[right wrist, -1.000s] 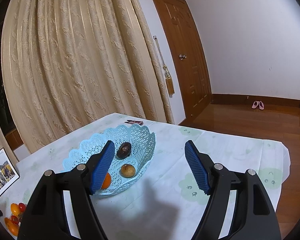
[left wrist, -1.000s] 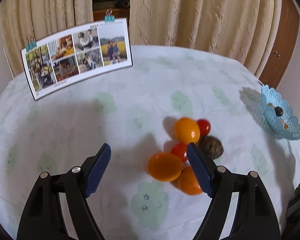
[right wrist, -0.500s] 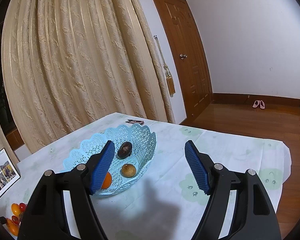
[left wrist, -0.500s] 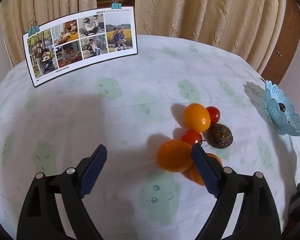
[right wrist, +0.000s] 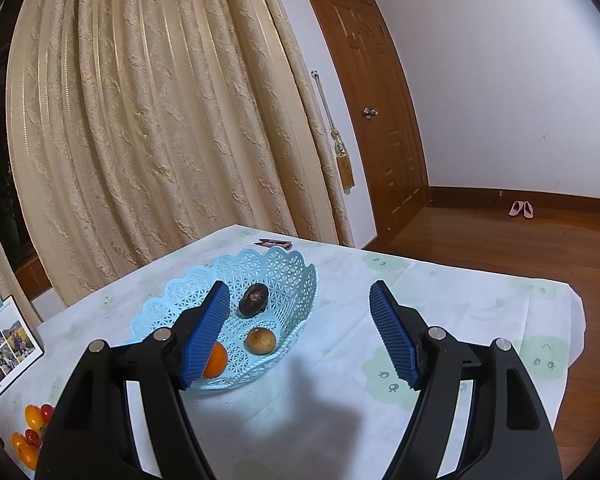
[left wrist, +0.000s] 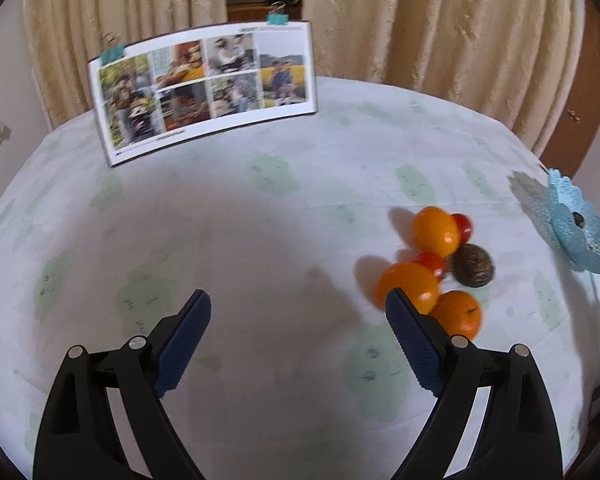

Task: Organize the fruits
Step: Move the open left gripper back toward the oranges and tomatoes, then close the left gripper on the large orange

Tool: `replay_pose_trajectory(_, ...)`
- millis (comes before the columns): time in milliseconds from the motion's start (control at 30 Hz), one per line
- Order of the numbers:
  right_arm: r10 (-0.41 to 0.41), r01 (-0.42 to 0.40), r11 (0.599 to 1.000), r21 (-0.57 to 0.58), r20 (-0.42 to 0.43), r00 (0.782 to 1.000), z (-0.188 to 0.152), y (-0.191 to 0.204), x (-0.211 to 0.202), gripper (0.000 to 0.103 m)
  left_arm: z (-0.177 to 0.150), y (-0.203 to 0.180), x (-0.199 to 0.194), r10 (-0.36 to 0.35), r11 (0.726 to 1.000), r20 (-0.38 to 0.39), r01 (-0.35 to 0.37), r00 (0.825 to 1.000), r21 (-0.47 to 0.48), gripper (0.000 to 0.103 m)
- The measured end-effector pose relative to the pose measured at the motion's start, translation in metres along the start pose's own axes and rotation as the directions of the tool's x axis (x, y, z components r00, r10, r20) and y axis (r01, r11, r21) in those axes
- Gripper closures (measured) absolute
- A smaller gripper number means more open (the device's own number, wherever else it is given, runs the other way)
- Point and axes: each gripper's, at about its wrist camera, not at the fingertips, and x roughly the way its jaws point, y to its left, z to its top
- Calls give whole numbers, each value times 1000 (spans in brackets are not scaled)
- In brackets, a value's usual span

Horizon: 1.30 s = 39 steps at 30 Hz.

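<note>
A round table covered with a white cloth printed with pale green cartoon patches [left wrist: 284,216] stands before cream curtains [right wrist: 148,120]; a brown wooden door [right wrist: 380,112] and a polished wood floor lie to the right in the right wrist view.

At the far left of the table a white photo card with colour pictures [left wrist: 204,84] stands upright, held by teal binder clips.

Loose fruit sits in a tight cluster at the near right of the left wrist view: an orange round fruit farthest away [left wrist: 436,229], a small red tomato [left wrist: 463,227] touching it on the right, a second small red tomato [left wrist: 431,262] in the middle, a dark brown wrinkled round fruit [left wrist: 473,266] to the right, a large orange fruit [left wrist: 409,283] and a nearer orange fruit [left wrist: 460,313].

The left gripper [left wrist: 298,300] is released, its jaws having just been widening, with nothing between them; its right blue pad overlaps the large orange fruit in view, and contact cannot be judged.

The light blue lattice plastic basket [right wrist: 284,276] holds a dark brown fruit [right wrist: 253,295], a tan round fruit [right wrist: 261,341] and an orange fruit [right wrist: 215,360].

The right gripper [right wrist: 296,292] hangs near the basket, released and empty.
</note>
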Motion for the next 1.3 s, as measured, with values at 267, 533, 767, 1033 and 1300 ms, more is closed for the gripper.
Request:
replay_pose_trajectory(267,0,0,1000,2,-2,1000,0,0,0,29,13,-35,14,-66,997,-20,67,998,47,14)
replay_pose_trajectory(533,2,-2,1000,2,-3,1000,1,0,1,29,39,-69,31,-103,986,-32,107,994,129,22)
replay_pose_trajectory(767,0,0,1000,-6,-3,1000,0,2,1,29,48,-86,59,-143,974,-109,159,984,161,40)
replay_pose_trajectory(1033,-11,11,1000,-27,-7,1000,-1,6,2,29,52,-78,75,-206,971,-157,221,966,87,53)
replay_pose_trajectory(1300,28,-26,994,-107,22,999,-5,32,-11,29,55,-73,77,-270,959,-166,280,949,42,63)
